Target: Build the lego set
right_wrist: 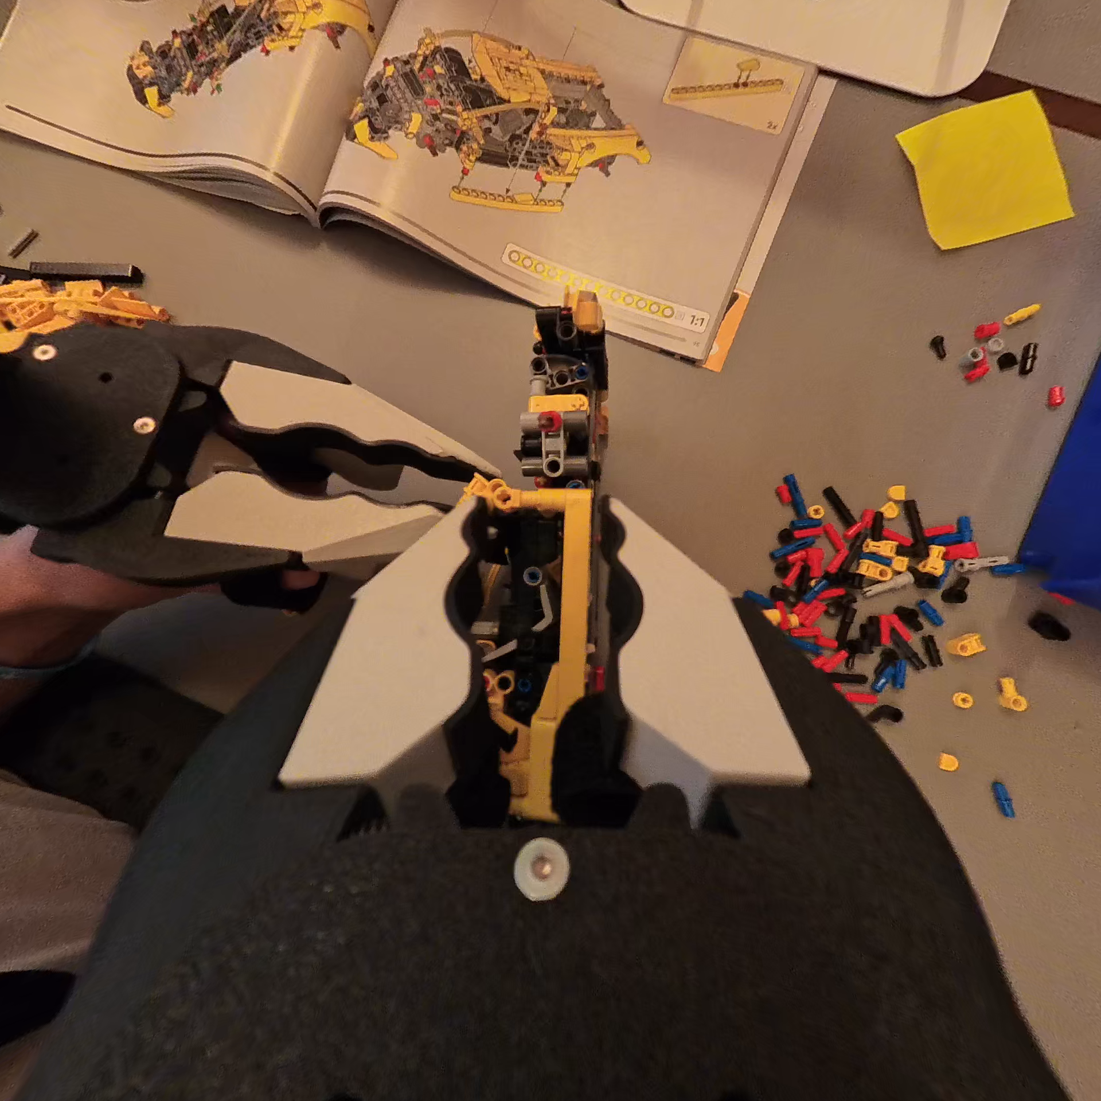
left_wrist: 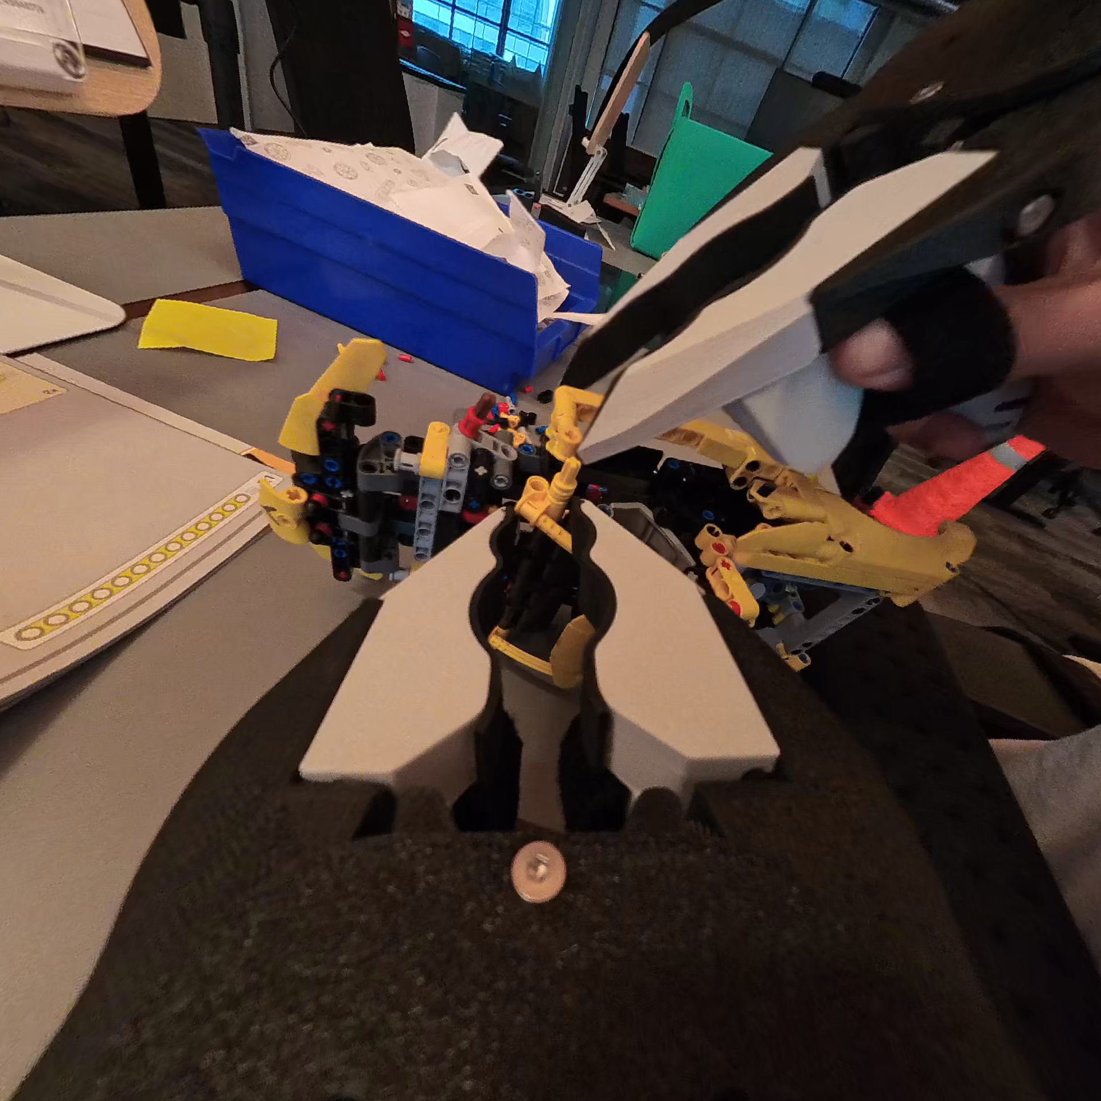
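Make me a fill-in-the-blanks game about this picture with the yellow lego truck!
1. The bin behind the lego model is ____.
2. The right gripper is shut on the lego ____.
3. The open instruction ____ lies on the table.
4. The sticky note is ____.

Missing words: blue; model; book; yellow

One lego model (right_wrist: 563,453); two grippers (right_wrist: 539,506) (right_wrist: 470,476); one open instruction booklet (right_wrist: 417,179); one yellow sticky note (right_wrist: 986,170); one blue bin (left_wrist: 381,262); one heap of loose pins (right_wrist: 864,590).
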### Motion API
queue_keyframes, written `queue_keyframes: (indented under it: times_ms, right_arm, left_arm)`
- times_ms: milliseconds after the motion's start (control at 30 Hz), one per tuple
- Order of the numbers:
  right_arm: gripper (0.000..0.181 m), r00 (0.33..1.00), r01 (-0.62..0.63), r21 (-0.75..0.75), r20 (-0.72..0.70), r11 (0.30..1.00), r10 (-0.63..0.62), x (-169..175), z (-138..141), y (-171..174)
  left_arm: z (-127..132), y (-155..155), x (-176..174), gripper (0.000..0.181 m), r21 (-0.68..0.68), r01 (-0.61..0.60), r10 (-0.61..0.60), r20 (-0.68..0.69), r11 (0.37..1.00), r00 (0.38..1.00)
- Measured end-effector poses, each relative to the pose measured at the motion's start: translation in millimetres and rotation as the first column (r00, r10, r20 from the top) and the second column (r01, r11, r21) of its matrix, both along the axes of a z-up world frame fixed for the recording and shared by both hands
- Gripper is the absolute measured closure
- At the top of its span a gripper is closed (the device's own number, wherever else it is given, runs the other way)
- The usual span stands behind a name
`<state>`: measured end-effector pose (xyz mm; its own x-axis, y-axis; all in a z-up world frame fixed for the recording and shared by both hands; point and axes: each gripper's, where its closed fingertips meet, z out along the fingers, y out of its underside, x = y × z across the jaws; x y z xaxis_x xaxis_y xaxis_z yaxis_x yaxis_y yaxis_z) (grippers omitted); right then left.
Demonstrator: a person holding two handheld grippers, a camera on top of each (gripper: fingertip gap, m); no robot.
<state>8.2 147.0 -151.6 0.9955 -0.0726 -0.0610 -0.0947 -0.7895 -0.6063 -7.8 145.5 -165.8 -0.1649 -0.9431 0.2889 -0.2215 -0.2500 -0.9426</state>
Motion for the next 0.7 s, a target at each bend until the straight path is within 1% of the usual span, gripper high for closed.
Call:
queue_keyframes:
  times_ms: [33,67,133,200,267,333,433,500,533,567,633,700]
  right_arm:
    - [0.135,1.0,-0.006,0.016,0.0,1.0,0.006,0,4,-1]
    - [0.132,1.0,-0.019,0.031,-0.015,0.999,0.019,0,8,-3]
    - [0.131,0.998,-0.036,0.048,-0.047,0.998,0.038,2,15,-12]
    - [0.132,0.997,-0.051,0.026,-0.061,0.998,0.052,9,15,-25]
    - [0.141,0.993,-0.063,0.0,-0.097,0.998,0.063,11,11,-36]
    - [0.141,0.988,-0.084,-0.037,-0.131,0.996,0.079,10,5,-39]
    - [0.145,0.982,-0.16,-0.097,-0.112,0.982,0.149,5,-2,-34]
    - [0.166,0.976,-0.214,-0.164,-0.069,0.963,0.206,7,-9,-36]
    - [0.171,0.974,-0.227,-0.177,-0.053,0.958,0.221,10,-9,-36]
    - [0.172,0.975,-0.221,-0.179,-0.047,0.959,0.216,16,-9,-36]
    - [0.173,0.978,-0.196,-0.148,-0.096,0.969,0.183,28,-9,-36]
    - [0.174,0.962,-0.158,-0.081,-0.239,0.984,0.135,39,-11,-37]
  left_arm:
    - [0,0,-1,0.163,-0.006,0.004,-0.004,-0.001,1.0,1.0]
    - [0,0,-1,0.163,-0.007,0.007,-0.007,-0.002,1.0,1.0]
    - [0,0,-2,0.163,0.002,0.01,-0.01,-0.004,1.0,1.0]
    - [0,0,-2,0.163,0.001,0.013,-0.013,-0.006,1.0,1.0]
    - [0,0,-2,0.163,-0.015,0.019,-0.019,-0.009,1.0,1.0]
    - [0,0,-3,0.163,-0.019,0.025,-0.025,-0.014,1.0,1.0]
    - [0,1,-3,0.162,-0.015,0.02,-0.021,-0.021,1.0,1.0]
    - [2,2,-4,0.16,-0.028,0.02,-0.02,-0.02,0.999,1.0]
    - [5,3,-6,0.158,-0.048,0.021,-0.021,-0.012,0.999,1.0]
    - [10,4,-7,0.157,-0.078,0.023,-0.023,0.001,0.997,1.0]
    - [18,8,-12,0.154,-0.138,0.031,-0.028,0.018,0.99,0.999]
    - [17,11,-16,0.152,-0.174,0.042,-0.043,-0.002,0.984,0.999]
